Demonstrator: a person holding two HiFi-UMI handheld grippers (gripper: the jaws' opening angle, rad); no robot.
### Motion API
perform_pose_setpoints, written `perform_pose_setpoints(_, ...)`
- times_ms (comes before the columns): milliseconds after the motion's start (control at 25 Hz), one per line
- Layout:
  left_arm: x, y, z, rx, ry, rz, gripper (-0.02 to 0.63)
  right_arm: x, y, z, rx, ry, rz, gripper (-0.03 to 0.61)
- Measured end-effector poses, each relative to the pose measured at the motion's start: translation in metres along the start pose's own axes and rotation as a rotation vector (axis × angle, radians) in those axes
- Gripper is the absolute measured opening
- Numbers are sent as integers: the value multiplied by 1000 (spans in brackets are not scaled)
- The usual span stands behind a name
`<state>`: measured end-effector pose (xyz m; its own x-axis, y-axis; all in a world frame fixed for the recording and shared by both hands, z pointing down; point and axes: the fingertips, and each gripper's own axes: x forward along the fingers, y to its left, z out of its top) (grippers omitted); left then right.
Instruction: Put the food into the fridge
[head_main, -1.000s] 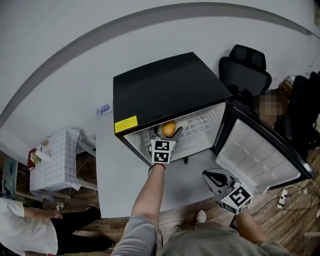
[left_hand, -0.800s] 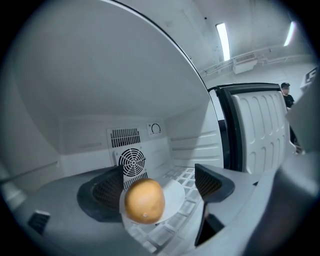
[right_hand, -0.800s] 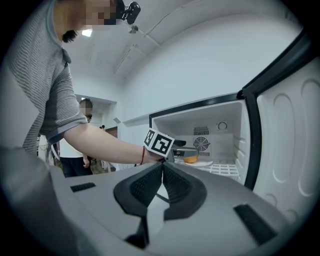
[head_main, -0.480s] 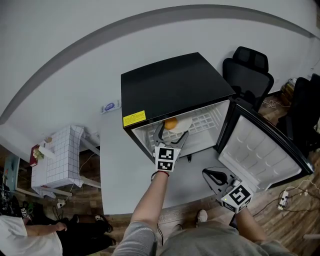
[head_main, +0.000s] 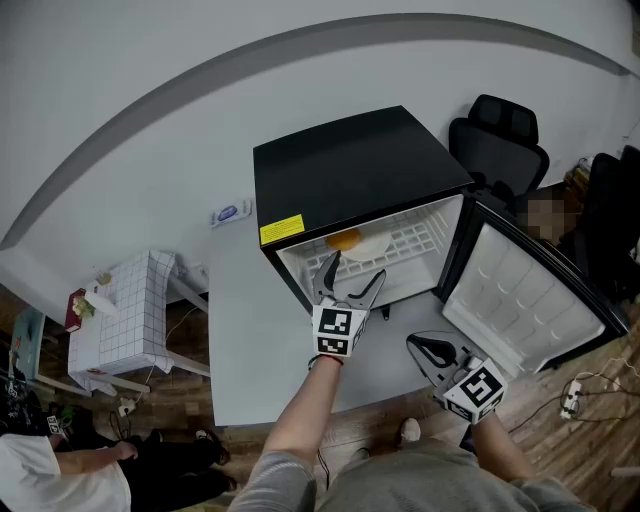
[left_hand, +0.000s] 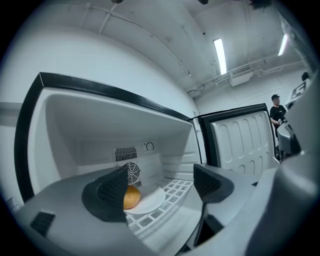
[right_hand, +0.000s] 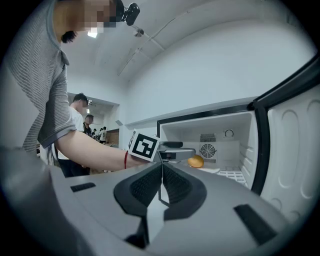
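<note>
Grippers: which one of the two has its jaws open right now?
The left gripper, at the fridge mouth: jaws wide apart, nothing between them. The right gripper, near the door, has its jaws pressed together.

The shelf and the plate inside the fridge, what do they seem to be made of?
Shelf: looks like white plastic or coated wire, matte, an open square grid. Plate: probably ceramic or plastic, white and smooth with a faint sheen; the look cannot settle which.

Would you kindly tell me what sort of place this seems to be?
Probably an office or lab: an office chair stands beside the fridge, which sits on a grey table, with a strip light overhead.
</note>
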<state>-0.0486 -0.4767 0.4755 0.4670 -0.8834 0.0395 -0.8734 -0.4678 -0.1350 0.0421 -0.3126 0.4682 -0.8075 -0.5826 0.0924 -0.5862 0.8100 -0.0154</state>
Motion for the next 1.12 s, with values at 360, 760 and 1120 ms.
perform_pose_setpoints(360,-43,-23,14,-24,-37,-33,364,-7,12,3,-5,-18,-2,14)
perform_pose_setpoints(760,-98,-61,26,-90,-65,-121,65,-13,23,12,-2,-44,-21,14)
perform_pose_setpoints(1120,-143,-81,25,-95,-71,-149,11,-14,35,14,-10,-46,-18,14)
